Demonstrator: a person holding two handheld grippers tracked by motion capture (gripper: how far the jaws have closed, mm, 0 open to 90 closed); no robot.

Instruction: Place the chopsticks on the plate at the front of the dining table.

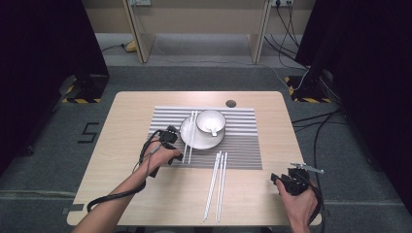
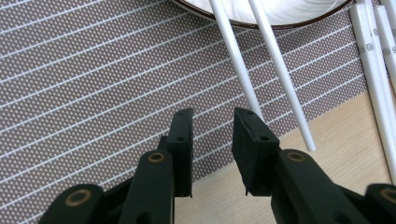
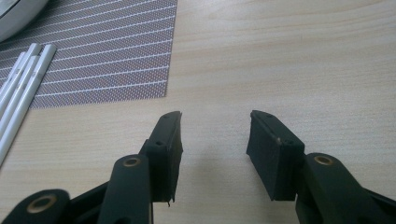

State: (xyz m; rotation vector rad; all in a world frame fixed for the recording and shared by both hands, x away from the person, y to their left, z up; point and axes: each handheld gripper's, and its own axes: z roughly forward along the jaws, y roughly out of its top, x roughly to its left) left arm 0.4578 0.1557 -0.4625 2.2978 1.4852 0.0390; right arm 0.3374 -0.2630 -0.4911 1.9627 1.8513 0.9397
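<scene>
A white plate (image 1: 214,143) on a striped placemat (image 1: 243,141) carries a white bowl (image 1: 211,121) with a spoon (image 1: 214,130) in it. Two white chopsticks (image 1: 191,136) lean over the plate's left rim. My left gripper (image 1: 176,156) stands open just left of their near ends. In the left gripper view the left gripper (image 2: 212,116) is empty over the mat (image 2: 93,70), and these chopsticks (image 2: 275,60) pass its right jaw. More loose chopsticks (image 1: 217,184) lie across the mat's front edge. My right gripper (image 1: 276,178) (image 3: 215,121) is open over bare wood at the front right.
The wooden table (image 1: 145,194) has a dark round hole (image 1: 231,103) near its far edge. In the right gripper view the mat's corner (image 3: 107,51) and the loose chopsticks (image 3: 18,93) lie to the left. Cables and dark stands sit on the floor around the table.
</scene>
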